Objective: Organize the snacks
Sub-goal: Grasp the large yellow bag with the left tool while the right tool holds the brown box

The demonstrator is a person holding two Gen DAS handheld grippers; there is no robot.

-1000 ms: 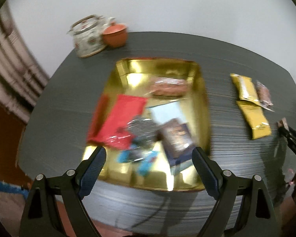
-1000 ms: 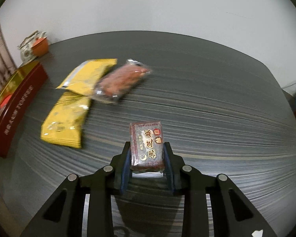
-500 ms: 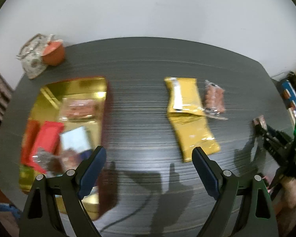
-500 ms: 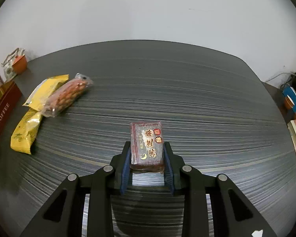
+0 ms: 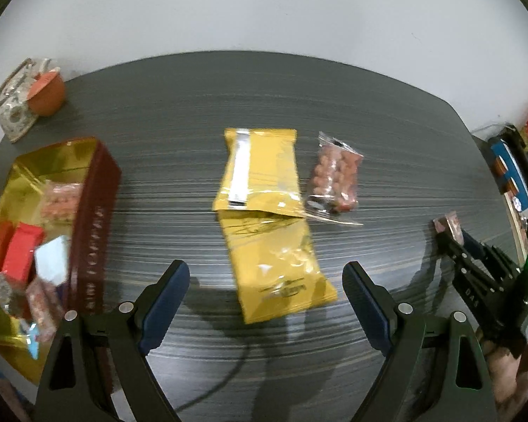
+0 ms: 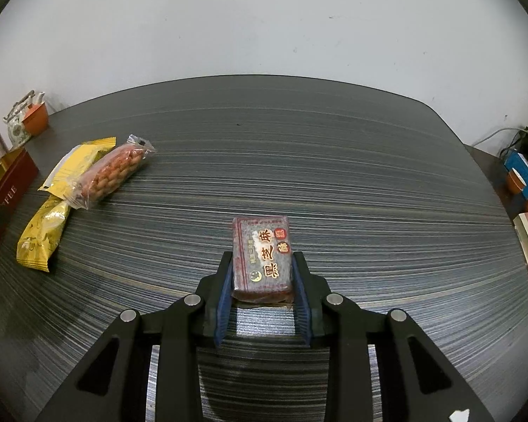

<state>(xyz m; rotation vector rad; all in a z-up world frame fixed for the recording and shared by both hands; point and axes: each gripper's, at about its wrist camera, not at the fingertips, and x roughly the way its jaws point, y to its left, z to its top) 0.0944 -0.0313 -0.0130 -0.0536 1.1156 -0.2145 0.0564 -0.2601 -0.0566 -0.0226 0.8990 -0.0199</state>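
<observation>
The left gripper [image 5: 264,302] stands wide open and empty, poised above the near end of the lower yellow foil snack packet [image 5: 276,267] on the dark striped table [image 5: 179,112]. That packet lies directly ahead of the open fingers, its long axis running away from them, so they straddle its width; its far end tucks under a second yellow foil packet [image 5: 260,172]. Just right of that second packet lies a clear bag of reddish coated nuts [image 5: 332,179].

Well to the left of the packets sits the gold-lined red rectangular tin [image 5: 91,218], already holding several wrapped snacks.

The right gripper [image 6: 263,281] is clamped on a small dark-red wrapped cake block [image 6: 263,255], far right of the packets, so the left is nearer them.
</observation>
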